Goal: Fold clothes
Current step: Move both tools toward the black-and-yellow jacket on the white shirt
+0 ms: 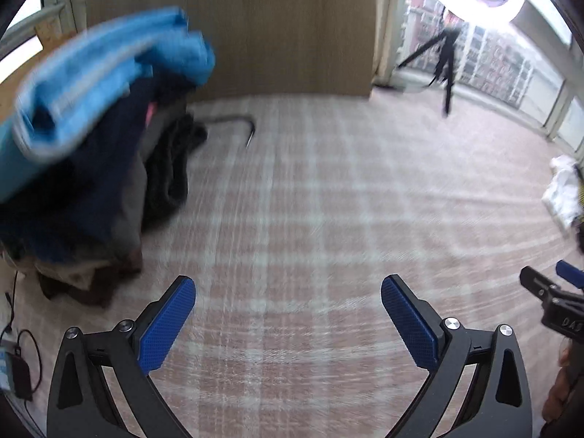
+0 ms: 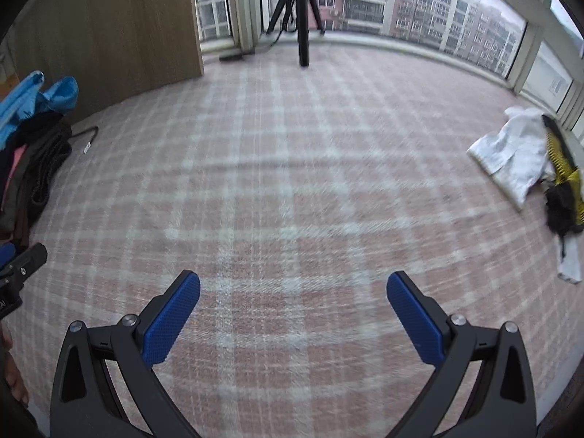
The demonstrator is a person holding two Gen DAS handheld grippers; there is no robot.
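Blue-topped clothes pile left of left tool.

Plaid cover; tripod; wood panel; cable

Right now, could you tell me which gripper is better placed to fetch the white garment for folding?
Probably the right gripper: open and empty, with the white garment on its side. The left gripper, also open, faces the clothes pile.

Plaid sheet soft woven cloth; cabinet panel matt wood; white garment cloth.
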